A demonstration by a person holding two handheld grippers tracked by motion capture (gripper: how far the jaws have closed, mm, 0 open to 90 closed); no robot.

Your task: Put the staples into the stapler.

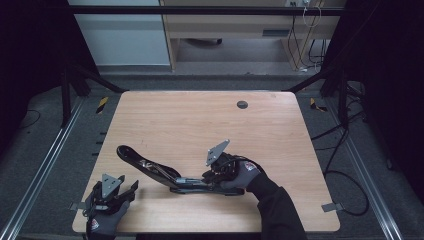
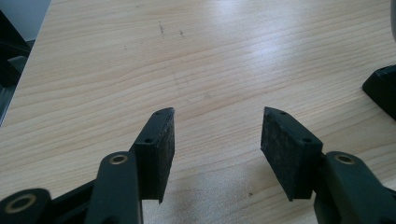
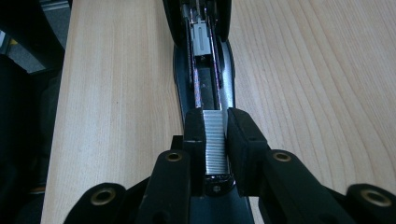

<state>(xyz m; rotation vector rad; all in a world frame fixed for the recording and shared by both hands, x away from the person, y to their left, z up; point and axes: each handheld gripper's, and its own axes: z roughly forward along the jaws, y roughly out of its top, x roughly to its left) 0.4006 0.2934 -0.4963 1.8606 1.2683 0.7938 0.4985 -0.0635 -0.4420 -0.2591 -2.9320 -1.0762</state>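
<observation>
My right hand-held gripper (image 3: 215, 140), clamped on the staples (image 3: 215, 142), should lower them squarely into the open stapler (image 3: 205, 70).

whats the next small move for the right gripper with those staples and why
Probably lower the strip of staples a touch into the open stapler and then let go. The right gripper is shut on the strip directly above the stapler's channel, so the strip looks lined up. The left gripper is open over the bare table and need not move.
</observation>
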